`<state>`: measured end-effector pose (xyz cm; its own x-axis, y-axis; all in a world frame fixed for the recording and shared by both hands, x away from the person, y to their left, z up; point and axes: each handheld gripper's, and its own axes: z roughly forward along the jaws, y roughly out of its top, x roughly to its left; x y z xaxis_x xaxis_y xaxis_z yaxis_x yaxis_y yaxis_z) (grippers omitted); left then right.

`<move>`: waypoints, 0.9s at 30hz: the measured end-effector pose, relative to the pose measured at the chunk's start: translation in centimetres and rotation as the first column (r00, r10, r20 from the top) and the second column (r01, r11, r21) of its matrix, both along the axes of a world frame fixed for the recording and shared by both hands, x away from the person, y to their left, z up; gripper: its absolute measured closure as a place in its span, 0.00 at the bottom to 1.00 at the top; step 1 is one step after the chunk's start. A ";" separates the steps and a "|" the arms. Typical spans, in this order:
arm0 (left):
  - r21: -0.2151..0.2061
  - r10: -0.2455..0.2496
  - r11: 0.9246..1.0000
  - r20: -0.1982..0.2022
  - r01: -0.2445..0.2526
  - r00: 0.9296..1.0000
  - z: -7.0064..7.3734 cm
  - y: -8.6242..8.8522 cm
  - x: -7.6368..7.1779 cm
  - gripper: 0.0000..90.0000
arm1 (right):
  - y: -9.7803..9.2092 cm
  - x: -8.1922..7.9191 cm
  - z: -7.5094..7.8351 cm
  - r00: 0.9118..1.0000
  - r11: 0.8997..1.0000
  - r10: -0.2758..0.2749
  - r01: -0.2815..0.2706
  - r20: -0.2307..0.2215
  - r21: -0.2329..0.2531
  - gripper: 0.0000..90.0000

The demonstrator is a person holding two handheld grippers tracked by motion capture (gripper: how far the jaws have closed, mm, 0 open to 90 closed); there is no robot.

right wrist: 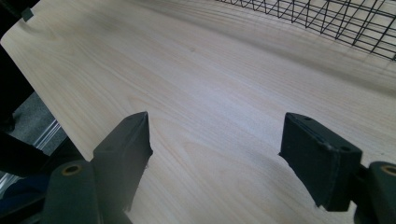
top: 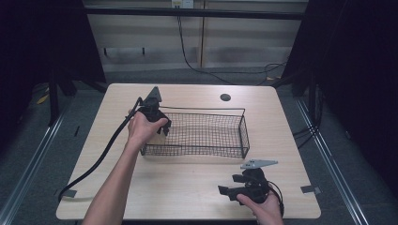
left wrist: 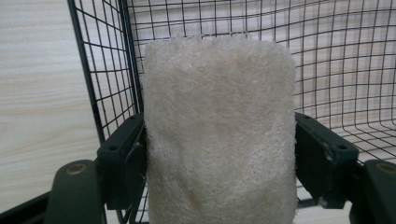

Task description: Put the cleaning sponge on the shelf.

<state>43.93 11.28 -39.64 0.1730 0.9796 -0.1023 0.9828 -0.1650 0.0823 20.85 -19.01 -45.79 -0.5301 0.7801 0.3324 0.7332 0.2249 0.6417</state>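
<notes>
A cream, fibrous loofah sponge (left wrist: 219,135) stands upright between the jaws of my left gripper (left wrist: 219,158), which is shut on it. In the high view the left gripper (top: 159,125) hangs over the left end of a black wire basket (top: 206,151), with a pale bit of the sponge (top: 163,131) showing under the hand. My right gripper (top: 230,191) rests low over the table's front right part, its jaws wide apart and pointing left. In the right gripper view nothing lies between the open jaws (right wrist: 215,154), just bare wood.
The light wooden table (top: 187,187) has a round cable hole (top: 225,97) at the back. A thick black cable (top: 101,157) trails from the left gripper across the table's left side. Dark floor and metal rails surround the table.
</notes>
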 end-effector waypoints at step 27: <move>0.089 -0.058 0.994 -0.034 0.061 0.998 -3.7 -1.0 0.3 0.29 | 0.2 -0.1 -0.1 1.000 1.000 0.021 -0.021 -0.007 0.000 0.26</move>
